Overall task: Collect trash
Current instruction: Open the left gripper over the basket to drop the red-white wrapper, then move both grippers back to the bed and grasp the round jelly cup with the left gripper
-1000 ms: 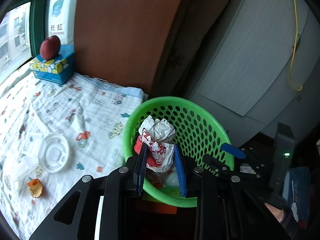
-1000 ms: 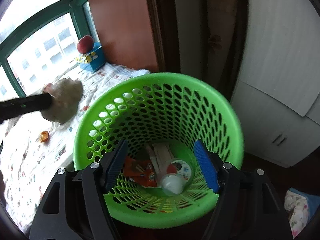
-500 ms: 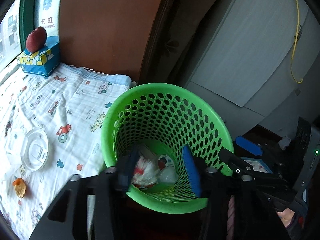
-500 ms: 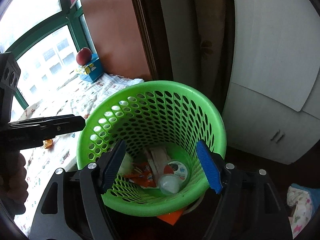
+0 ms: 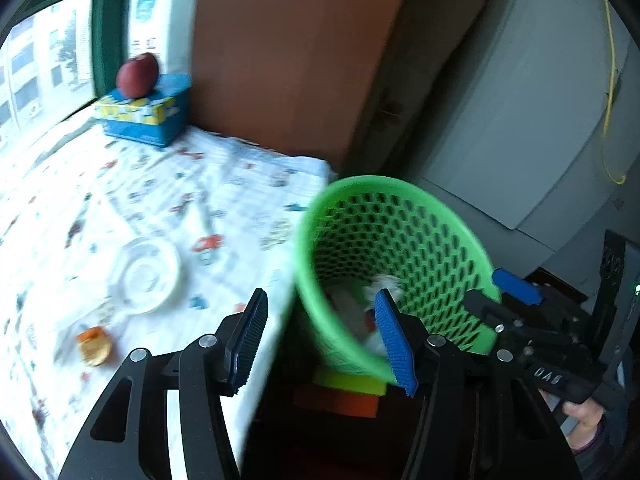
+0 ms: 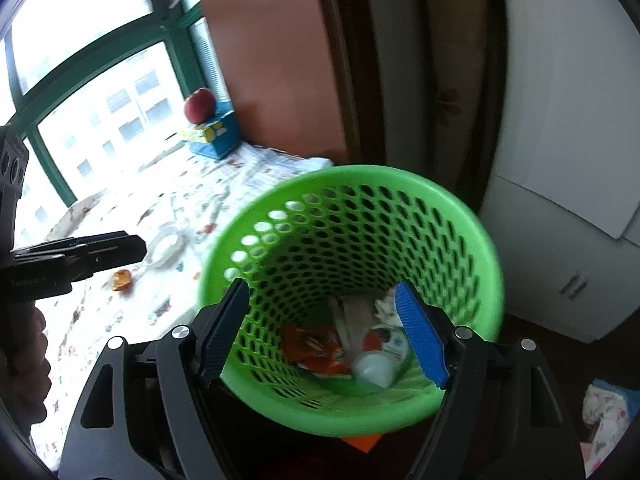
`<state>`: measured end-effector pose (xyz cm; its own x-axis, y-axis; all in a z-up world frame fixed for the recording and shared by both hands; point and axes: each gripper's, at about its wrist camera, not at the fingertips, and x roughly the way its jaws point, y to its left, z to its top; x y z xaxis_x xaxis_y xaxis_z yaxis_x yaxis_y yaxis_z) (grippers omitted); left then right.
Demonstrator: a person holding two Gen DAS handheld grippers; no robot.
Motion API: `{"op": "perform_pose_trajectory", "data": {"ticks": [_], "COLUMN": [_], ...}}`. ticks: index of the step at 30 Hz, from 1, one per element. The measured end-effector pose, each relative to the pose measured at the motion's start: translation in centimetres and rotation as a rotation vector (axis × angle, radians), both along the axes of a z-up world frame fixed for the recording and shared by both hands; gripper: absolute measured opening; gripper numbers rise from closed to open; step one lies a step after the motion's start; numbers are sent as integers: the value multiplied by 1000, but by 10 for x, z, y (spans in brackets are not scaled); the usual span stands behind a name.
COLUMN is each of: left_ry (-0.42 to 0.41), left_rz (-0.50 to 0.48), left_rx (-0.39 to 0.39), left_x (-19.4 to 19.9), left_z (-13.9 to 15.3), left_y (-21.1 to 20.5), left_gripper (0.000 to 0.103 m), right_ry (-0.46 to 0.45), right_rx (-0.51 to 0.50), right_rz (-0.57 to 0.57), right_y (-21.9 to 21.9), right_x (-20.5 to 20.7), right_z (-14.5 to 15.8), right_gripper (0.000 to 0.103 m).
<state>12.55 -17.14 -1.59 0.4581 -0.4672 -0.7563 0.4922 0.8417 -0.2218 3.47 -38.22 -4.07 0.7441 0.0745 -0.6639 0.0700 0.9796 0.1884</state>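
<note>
Left gripper (image 5: 320, 340): jaws spread wide, nothing between the blue pads, hanging over the gap between the cloth's near-right edge and the green basket (image 5: 460, 248). Right gripper (image 6: 324, 332): jaws likewise wide apart and bare, straddling the near rim of the basket and looking down into it.

Inside the basket: an orange-and-white wrapper (image 6: 316, 350), a crumpled white paper (image 6: 386, 306) against the far-right wall, a small round white cup (image 6: 376, 368) beside a printed lid (image 6: 390, 340), all resting on the bottom. Part of the job done, then, judging by that pile.

Still out on the patterned cloth (image 5: 224, 184): a clear plastic lid (image 5: 146, 276) toward the near-left part, and a small orange scrap (image 5: 94, 346) just nearer the front edge. Probably next for collecting; left gripper the closer one.

At the far corner by the window, a blue tissue box (image 5: 144, 118) with a red apple (image 5: 138, 76) on top; likely not trash.
</note>
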Motion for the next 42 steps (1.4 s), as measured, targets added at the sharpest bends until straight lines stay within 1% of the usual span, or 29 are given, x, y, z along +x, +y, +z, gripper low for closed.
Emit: {"op": "perform_pose_trajectory", "data": {"ticks": [2, 3, 7, 11, 15, 23, 30, 36, 40, 42], "left_ry": [-1, -3, -7, 1, 5, 26, 50, 61, 81, 84], "left_rz": [35, 59, 129, 215, 300, 418, 468, 478, 491, 498], "left_rx": [2, 6, 16, 22, 46, 52, 56, 67, 46, 33], "left_x": [0, 1, 3, 6, 8, 7, 2, 3, 8, 12], "left_z": [-1, -1, -3, -7, -12, -23, -36, -45, -51, -54], "left_y": [18, 28, 65, 111, 155, 223, 257, 271, 280, 284], "left_gripper": [58, 59, 59, 59, 59, 59, 59, 59, 59, 59], "right_ry": [-3, -4, -4, -1, 3, 32, 61, 88, 103, 110], "right_rx": [-2, -3, -6, 1, -3, -9, -26, -27, -32, -18], "right_rz": [24, 37, 83, 129, 186, 271, 350, 408, 452, 473], "right_y": [11, 16, 38, 61, 89, 131, 172, 197, 213, 221], "right_x": [5, 7, 16, 26, 37, 64, 89, 111, 124, 129], "right_z": [3, 4, 5, 4, 1, -8, -19, -23, -25, -25], "right_gripper": [76, 76, 76, 76, 76, 76, 76, 76, 76, 76]}}
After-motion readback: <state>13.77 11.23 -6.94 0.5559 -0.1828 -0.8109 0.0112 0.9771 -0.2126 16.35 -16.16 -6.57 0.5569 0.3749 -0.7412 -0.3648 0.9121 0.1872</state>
